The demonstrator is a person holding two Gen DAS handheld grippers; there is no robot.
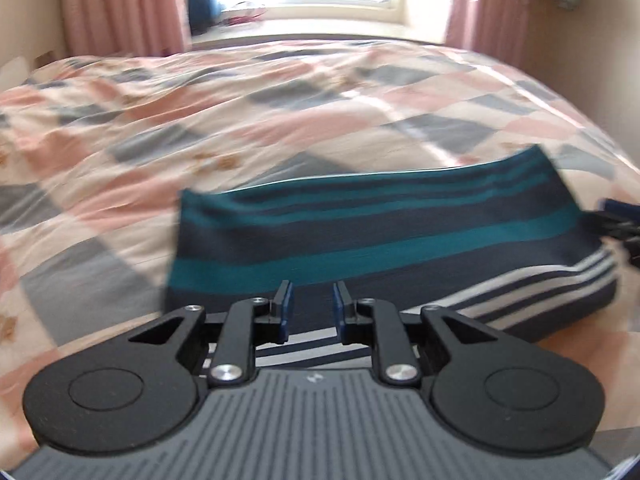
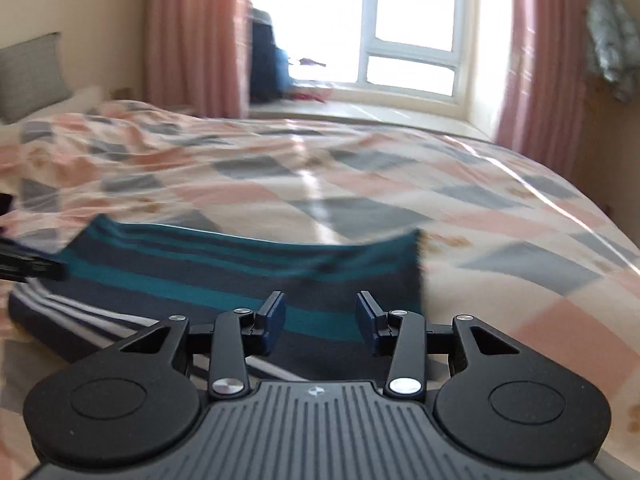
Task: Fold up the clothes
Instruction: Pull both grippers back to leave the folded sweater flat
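The striped shirt point(image 1: 380, 240) lies folded across the lower middle of the frame on the checked bedspread point(image 1: 200, 120), flat so it keeps its folds. The left gripper point(image 1: 312, 308) and right gripper point(image 2: 320, 316) hover at its near edge, jaws parted and empty.

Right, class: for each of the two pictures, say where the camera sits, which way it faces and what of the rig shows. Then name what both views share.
Left wrist view: sits on the left gripper, facing across the bed toward the window; its open fingers hang over the striped garment; the right gripper pokes in at the right edge.
Right wrist view: sits on the right gripper, facing the same way; fingers open above the garment; the other gripper shows at the left edge.
Shared: striped garment, patchwork quilt, pink curtains, window.
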